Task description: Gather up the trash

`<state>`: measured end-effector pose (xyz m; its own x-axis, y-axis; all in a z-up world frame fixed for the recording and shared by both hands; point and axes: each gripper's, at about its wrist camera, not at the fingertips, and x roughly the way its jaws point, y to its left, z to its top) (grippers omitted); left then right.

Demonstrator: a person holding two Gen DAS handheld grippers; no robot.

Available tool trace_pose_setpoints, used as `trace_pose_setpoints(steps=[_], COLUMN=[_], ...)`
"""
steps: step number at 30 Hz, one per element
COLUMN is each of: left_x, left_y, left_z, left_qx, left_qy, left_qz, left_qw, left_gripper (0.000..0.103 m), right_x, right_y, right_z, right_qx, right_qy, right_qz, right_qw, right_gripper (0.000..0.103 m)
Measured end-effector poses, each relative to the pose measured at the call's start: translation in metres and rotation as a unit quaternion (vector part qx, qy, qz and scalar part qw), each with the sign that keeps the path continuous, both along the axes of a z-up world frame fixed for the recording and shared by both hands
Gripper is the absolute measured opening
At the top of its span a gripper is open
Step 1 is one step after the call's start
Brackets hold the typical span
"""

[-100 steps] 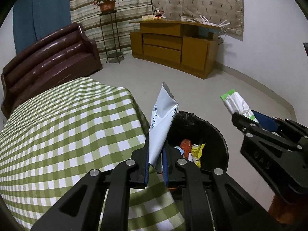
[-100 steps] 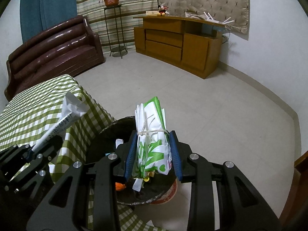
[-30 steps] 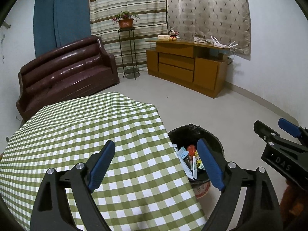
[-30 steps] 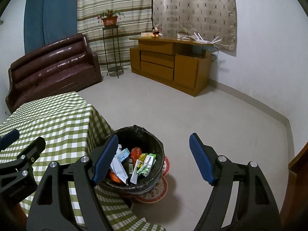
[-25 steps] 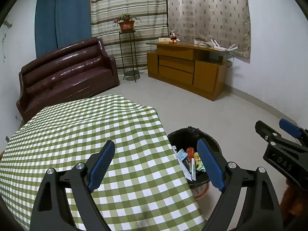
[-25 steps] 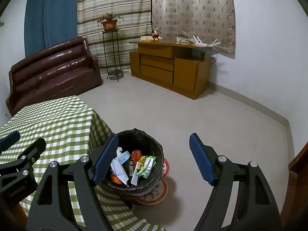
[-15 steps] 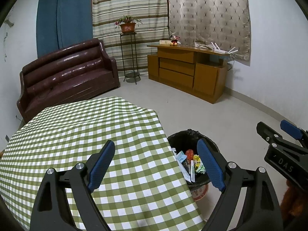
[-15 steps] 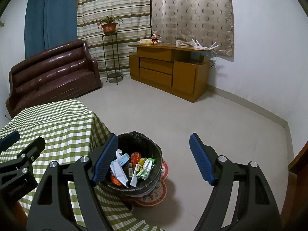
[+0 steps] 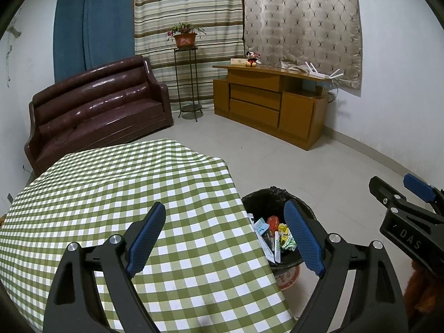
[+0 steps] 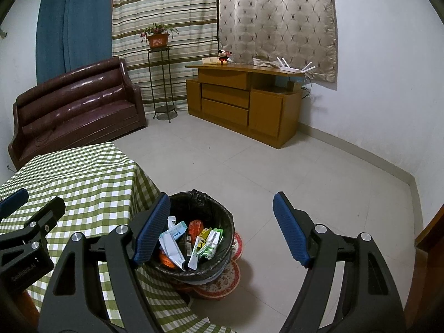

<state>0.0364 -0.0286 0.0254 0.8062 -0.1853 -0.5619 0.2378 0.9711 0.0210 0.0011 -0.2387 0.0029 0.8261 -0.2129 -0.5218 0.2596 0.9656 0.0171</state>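
Two grippers, both empty, jaws spread wide: left gripper [image 9: 224, 238] lower centre over the checked tablecloth [image 9: 111, 194]; right gripper [image 10: 222, 227] lower centre, nearer the bin [image 10: 222, 213]. Wrappers [image 10: 177, 236] lie inside it, just beyond the left finger. Sofa [image 10: 75, 111] upper left.

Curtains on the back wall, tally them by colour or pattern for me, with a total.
Plain blue curtain: 1
Striped curtain: 1
Beige diamond-pattern curtain: 1
Total: 3
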Motion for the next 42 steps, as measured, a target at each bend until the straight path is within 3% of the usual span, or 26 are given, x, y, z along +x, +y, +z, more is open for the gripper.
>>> trace_pose_setpoints(steps=[42], left_x=[0.0014], left_y=[-0.0003], left_z=[0.0018], left_qx=[-0.001], left_qy=[0.001], left_qz=[0.002], left_qw=[1.0000], left_gripper=[0.085], right_x=[-0.0001], right_y=[-0.0001], right_z=[-0.0006], right_qx=[0.000], right_qy=[0.000], right_qz=[0.000], right_qw=[1.000], right_gripper=[0.075])
